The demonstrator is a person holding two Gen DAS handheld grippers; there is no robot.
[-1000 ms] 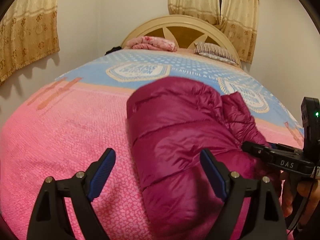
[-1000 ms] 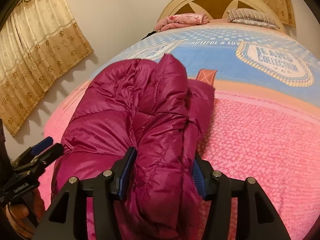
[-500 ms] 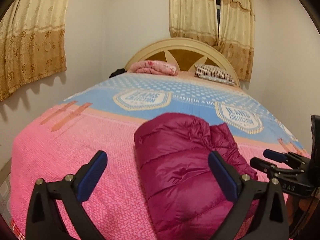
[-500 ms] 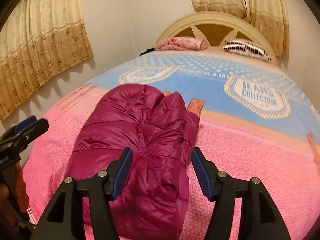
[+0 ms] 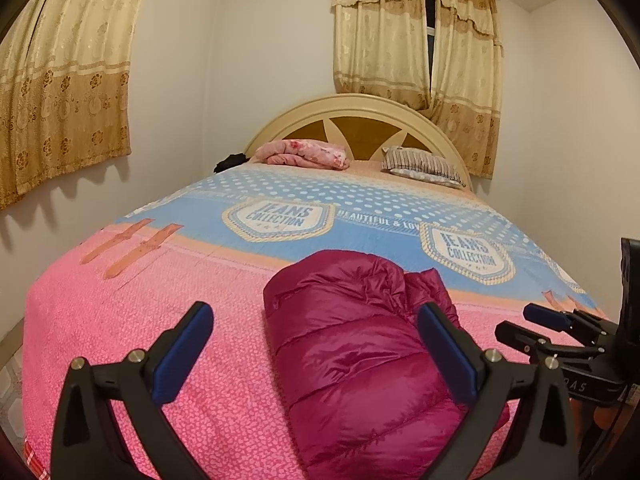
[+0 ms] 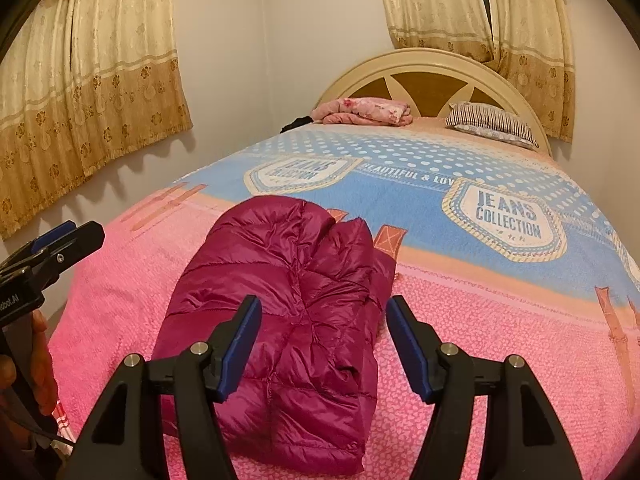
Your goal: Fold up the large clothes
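A magenta puffer jacket lies folded into a thick bundle on the pink end of the bed; it also shows in the right wrist view. My left gripper is open and empty, raised above and in front of the jacket. My right gripper is open and empty, held above the jacket's near edge. The right gripper shows at the right edge of the left wrist view, and the left gripper at the left edge of the right wrist view.
The bed has a pink and blue bedspread and a cream headboard. A folded pink blanket and a striped pillow lie at the head. Walls with curtains stand close on the left and behind.
The right gripper let go of the jacket's edge and opened. Both grippers lifted and drew back from the jacket, which now rests on the bed.
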